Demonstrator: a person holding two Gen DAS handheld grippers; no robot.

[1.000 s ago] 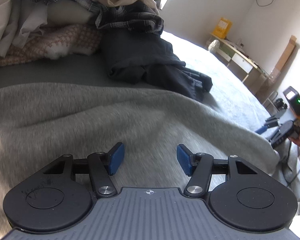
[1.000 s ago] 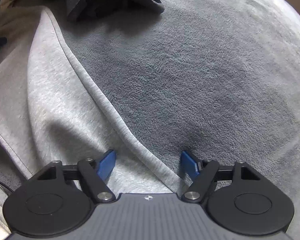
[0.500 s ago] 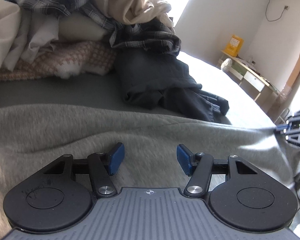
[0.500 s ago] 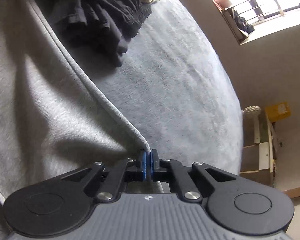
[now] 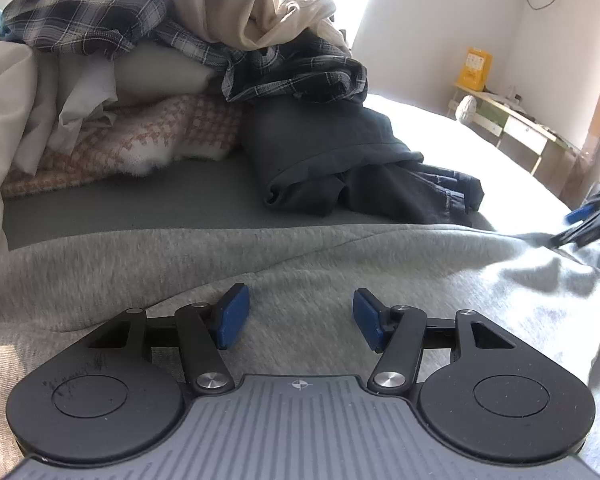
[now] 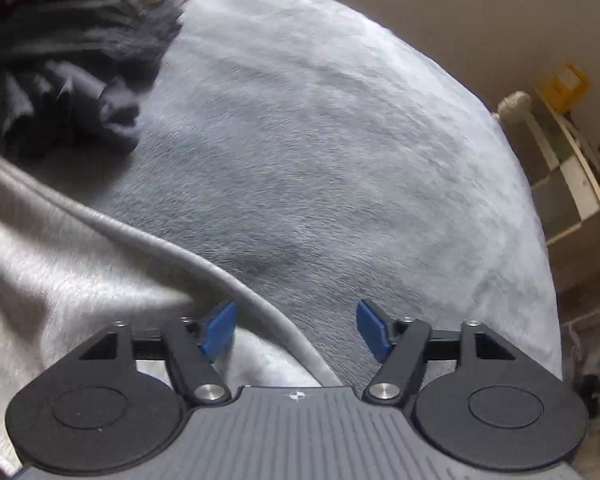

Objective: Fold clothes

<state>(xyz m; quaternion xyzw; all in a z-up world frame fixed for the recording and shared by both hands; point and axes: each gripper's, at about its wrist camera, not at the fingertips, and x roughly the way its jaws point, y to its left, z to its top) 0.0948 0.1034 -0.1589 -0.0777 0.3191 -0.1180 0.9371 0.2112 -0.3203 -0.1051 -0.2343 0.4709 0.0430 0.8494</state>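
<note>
Grey sweatshirt [image 5: 300, 256] beneath spread left claw [image 5: 298, 322], hem between parted right claw [image 6: 296, 326]

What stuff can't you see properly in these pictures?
- Grey sweatshirt: both views cut it off, so its whole shape is unknown.
- Dark clothes: motion-blurred in the right wrist view.
- Right gripper: blurred at the left wrist view's edge.
- Clothes pile: lower layers hidden.

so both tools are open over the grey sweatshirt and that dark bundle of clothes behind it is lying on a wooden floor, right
Not quite. Both the left tool and the right tool are open over the grey sweatshirt, but the dark bundle of clothes lies on the grey plush bed cover, not a wooden floor. The right wrist view shows this most clearly.
</note>
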